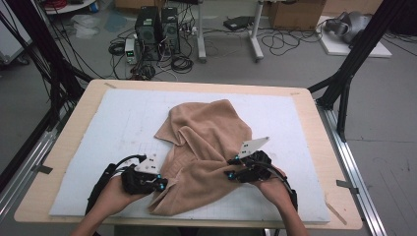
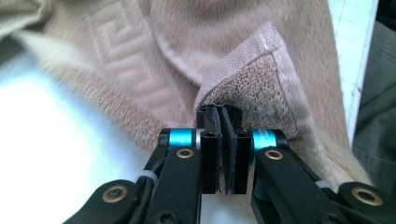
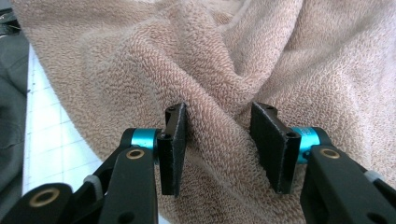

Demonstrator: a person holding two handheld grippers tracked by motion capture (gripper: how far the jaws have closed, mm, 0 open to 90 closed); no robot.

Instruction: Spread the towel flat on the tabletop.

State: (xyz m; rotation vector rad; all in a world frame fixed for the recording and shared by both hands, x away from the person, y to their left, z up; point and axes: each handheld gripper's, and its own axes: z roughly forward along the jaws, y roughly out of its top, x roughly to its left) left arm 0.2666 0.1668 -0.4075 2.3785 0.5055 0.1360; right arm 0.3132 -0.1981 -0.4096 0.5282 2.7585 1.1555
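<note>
We are observing a tan towel (image 1: 209, 142) lying crumpled on the white mat (image 1: 118, 123) that is covering the wooden table (image 1: 314, 118), with its near end reaching toward the front edge between the two hands. We are finding the left gripper (image 1: 160, 184) at the towel's near-left edge; in the left gripper view its jaws are standing almost fully together, pinching a hemmed corner of the towel (image 2: 252, 79) between the pads. We are finding the right gripper (image 1: 231, 169) at the towel's near-right side, resting on the cloth. In the right gripper view its jaws are standing partly open, with a raised fold of the towel (image 3: 219, 126) lying between them. The left pad is touching the fold; we cannot tell whether the right pad is pressing on it.
</note>
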